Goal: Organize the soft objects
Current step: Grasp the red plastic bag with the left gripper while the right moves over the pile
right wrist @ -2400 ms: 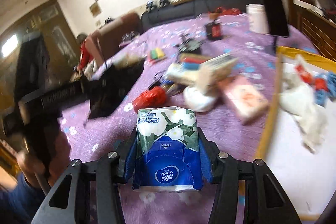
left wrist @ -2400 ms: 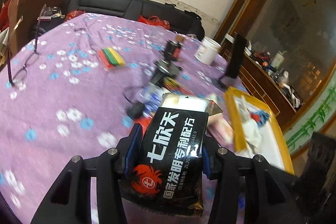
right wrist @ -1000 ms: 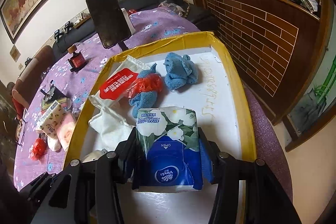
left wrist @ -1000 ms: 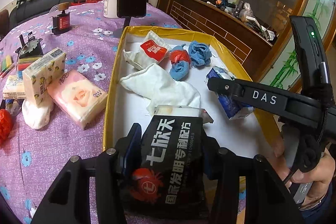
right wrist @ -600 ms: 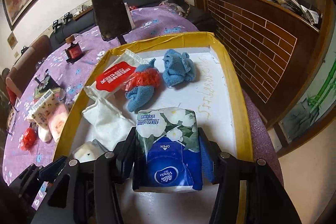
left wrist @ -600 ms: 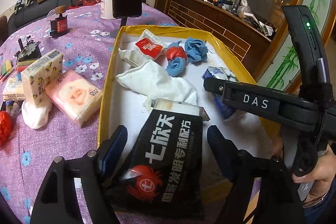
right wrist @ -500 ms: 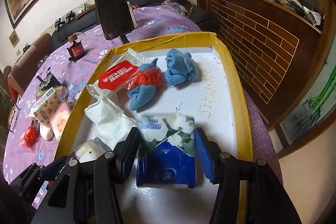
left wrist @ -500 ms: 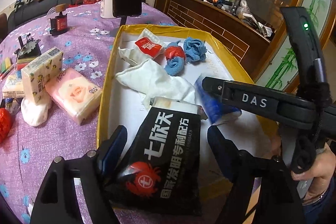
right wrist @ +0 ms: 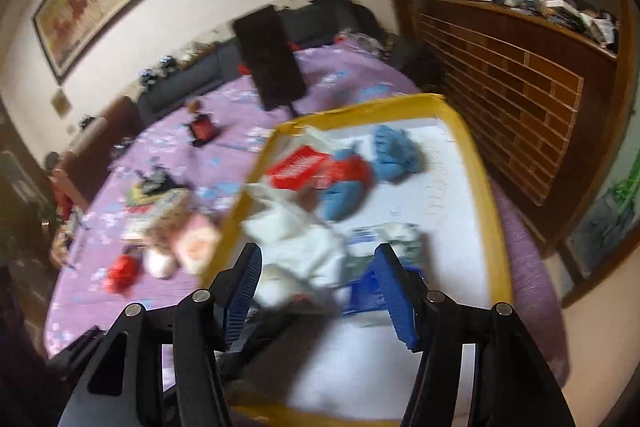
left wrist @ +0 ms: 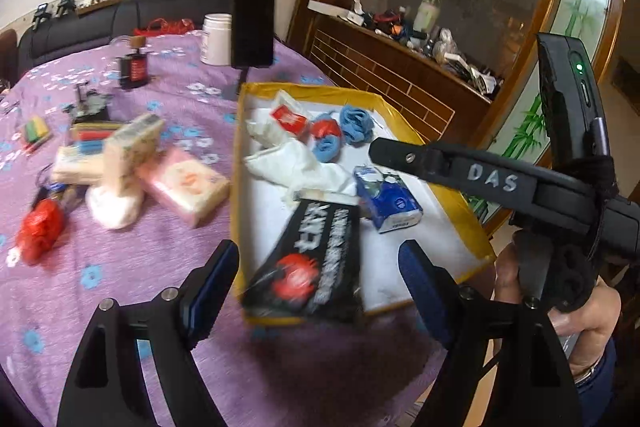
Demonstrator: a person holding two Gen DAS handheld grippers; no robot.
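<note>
My left gripper (left wrist: 318, 267) is open and empty above the near edge of the yellow-rimmed tray (left wrist: 444, 187). The black snack packet (left wrist: 312, 259) lies in the tray, its near end over the rim. The blue tissue pack (left wrist: 386, 197) lies in the tray beside it. My right gripper (right wrist: 318, 275) is open and empty above the tray (right wrist: 486, 187), with the blue tissue pack (right wrist: 384, 247) just beyond its fingers. White cloths (left wrist: 296, 163), blue socks (left wrist: 356, 121) and a red-labelled pack (left wrist: 286, 117) also lie in the tray.
On the purple flowered cloth (left wrist: 120, 267) left of the tray lie a pink tissue pack (left wrist: 186, 187), a yellowish tissue pack (left wrist: 132, 143), a white soft lump (left wrist: 114, 205) and a red bundle (left wrist: 40, 227). A phone on a stand (left wrist: 254, 23) and a white jar (left wrist: 216, 39) stand behind.
Both grippers have opened and let go: the black packet and the blue tissue pack now lie in the tray. Both grippers have drawn back and up from the tray.
</note>
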